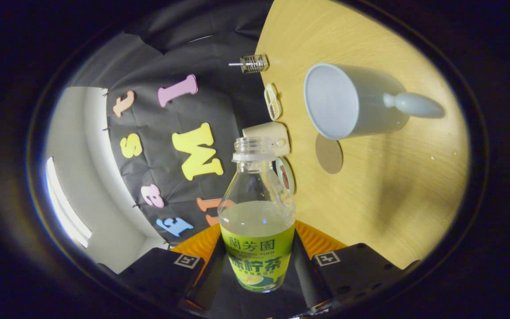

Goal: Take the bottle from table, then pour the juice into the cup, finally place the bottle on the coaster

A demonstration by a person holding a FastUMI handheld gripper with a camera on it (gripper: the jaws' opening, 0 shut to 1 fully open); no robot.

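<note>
My gripper (257, 270) is shut on a clear plastic bottle (257, 221) with a green label, open at the neck and part full of pale juice. The whole view is rolled about a quarter turn, so the wooden table (392, 190) stands on edge to the right. A pale blue cup (348, 104) with a knob-like handle stands on the table beyond the bottle's mouth and off to its right, its opening facing me. A round brown coaster (329, 153) lies on the table just beside the cup, between it and the bottle's neck.
Along the table's far edge sit a beige box-like object (268, 135), a small oval dish (272, 102), a round tin (285, 175) and a wire-mesh holder (253, 63). The booth's black cloth wall (157, 146) hangs behind them.
</note>
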